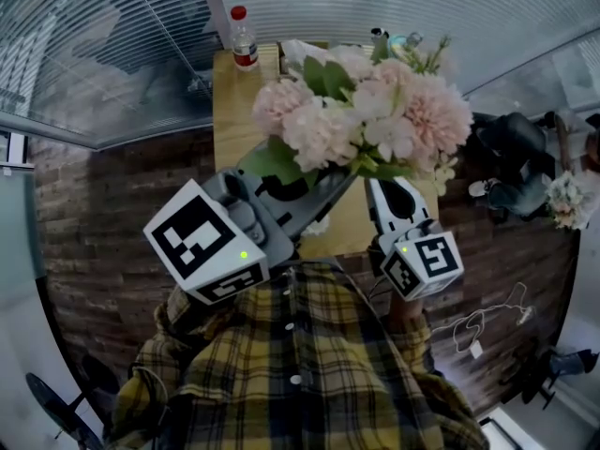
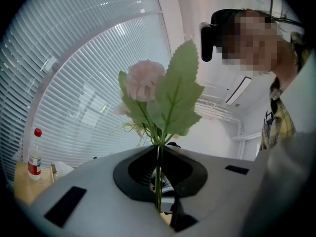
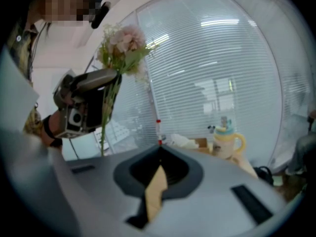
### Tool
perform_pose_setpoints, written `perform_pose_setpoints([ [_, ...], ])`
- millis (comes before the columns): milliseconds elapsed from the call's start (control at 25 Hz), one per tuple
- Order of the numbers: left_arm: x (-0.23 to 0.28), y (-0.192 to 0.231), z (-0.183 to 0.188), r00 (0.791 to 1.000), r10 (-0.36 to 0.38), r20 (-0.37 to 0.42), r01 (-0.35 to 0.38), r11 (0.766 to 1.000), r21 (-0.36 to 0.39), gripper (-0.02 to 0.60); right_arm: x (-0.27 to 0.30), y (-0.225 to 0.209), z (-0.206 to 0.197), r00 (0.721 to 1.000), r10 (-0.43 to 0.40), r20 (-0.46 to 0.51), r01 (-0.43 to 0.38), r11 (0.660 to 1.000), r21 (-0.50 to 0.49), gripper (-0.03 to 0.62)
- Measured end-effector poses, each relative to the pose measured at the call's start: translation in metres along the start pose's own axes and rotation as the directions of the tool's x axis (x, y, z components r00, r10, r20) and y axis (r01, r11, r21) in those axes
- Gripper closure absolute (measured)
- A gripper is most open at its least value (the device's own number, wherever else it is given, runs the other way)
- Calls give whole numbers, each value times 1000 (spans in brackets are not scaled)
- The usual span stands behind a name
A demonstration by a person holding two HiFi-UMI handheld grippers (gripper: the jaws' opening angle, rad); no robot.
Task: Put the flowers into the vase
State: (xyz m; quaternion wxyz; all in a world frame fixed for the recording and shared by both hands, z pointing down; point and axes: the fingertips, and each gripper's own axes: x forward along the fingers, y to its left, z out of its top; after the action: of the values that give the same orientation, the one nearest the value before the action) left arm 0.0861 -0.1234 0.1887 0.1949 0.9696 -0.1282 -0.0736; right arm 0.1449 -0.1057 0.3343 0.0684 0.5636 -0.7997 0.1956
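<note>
A bunch of pale pink flowers (image 1: 366, 111) with green leaves is raised over the wooden table (image 1: 234, 101). My left gripper (image 1: 342, 184) is shut on its green stems. In the left gripper view the stems (image 2: 158, 177) run down between the closed jaws (image 2: 159, 149), with a pink bloom (image 2: 144, 80) and a big leaf above. The right gripper view shows that gripper (image 3: 113, 80) at the left with the bunch (image 3: 123, 46) above it. My right gripper (image 1: 389, 187) is just right of the stems, its jaws (image 3: 159, 154) together and empty. No vase shows in any view.
A red-capped water bottle (image 1: 245, 40) stands at the table's far left corner. A yellow lidded cup (image 3: 227, 141) and white paper (image 3: 185, 141) sit at the far edge. Slatted blinds back the table. A dark bag (image 1: 511, 148), more flowers (image 1: 567, 200) and a cable (image 1: 478, 331) lie right.
</note>
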Motion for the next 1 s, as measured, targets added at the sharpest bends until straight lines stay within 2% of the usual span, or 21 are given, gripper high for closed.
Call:
perform_pose_setpoints([
  [280, -12, -6, -25, 998, -57, 41, 56, 998, 28, 550, -3, 1, -8, 1000, 1, -9, -1, 1000, 5, 582],
  [440, -17, -1, -41, 996, -69, 54, 65, 996, 65, 550, -3, 1, -12, 1000, 0, -16, 0, 1000, 13, 582],
  [600, -24, 2, -65, 998, -66, 10, 65, 996, 69, 549, -4, 3, -16, 1000, 1, -30, 0, 1000, 18, 582],
  [1000, -38, -2, -101, 996, -88, -34, 90, 994, 69, 549, -12, 12, -34, 998, 7, -64, -6, 1000, 29, 582],
])
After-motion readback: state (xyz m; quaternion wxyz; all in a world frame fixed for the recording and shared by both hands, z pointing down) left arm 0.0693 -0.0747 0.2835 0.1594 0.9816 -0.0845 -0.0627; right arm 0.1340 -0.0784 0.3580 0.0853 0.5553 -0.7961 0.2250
